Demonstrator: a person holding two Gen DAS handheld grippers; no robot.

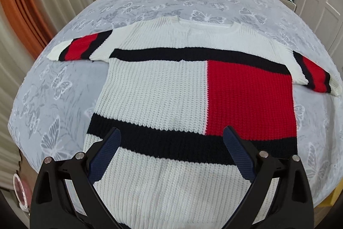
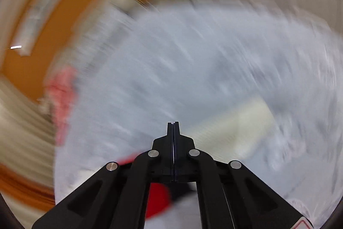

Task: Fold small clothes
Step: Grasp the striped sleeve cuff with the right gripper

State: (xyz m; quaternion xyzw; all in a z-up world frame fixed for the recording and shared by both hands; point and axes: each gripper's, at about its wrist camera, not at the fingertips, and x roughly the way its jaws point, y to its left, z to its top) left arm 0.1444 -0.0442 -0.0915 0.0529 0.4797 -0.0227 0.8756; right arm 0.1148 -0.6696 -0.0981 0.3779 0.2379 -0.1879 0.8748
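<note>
Knit sweater (image 1: pixel 171 96) lies flat, sleeves out, mid-bed (image 1: pixel 64 83) — hem toward the near edge. Left gripper (image 1: pixel 171 147) hovers spread above the hem; right gripper (image 2: pixel 173 128), pressed together, pinches nothing visible. Folding appears unstarted — next move likely calls for grasping a sleeve.

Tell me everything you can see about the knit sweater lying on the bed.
The sweater is a chunky ribbed knit, mostly white, with two navy bands across the body and a red block between them. It lies flat on the butterfly-print bedspread, neckline toward the pillows, both sleeves spread sideways, each with a red stripe edged in navy. The open left claw is above its lower part; contact cannot be told.
</note>
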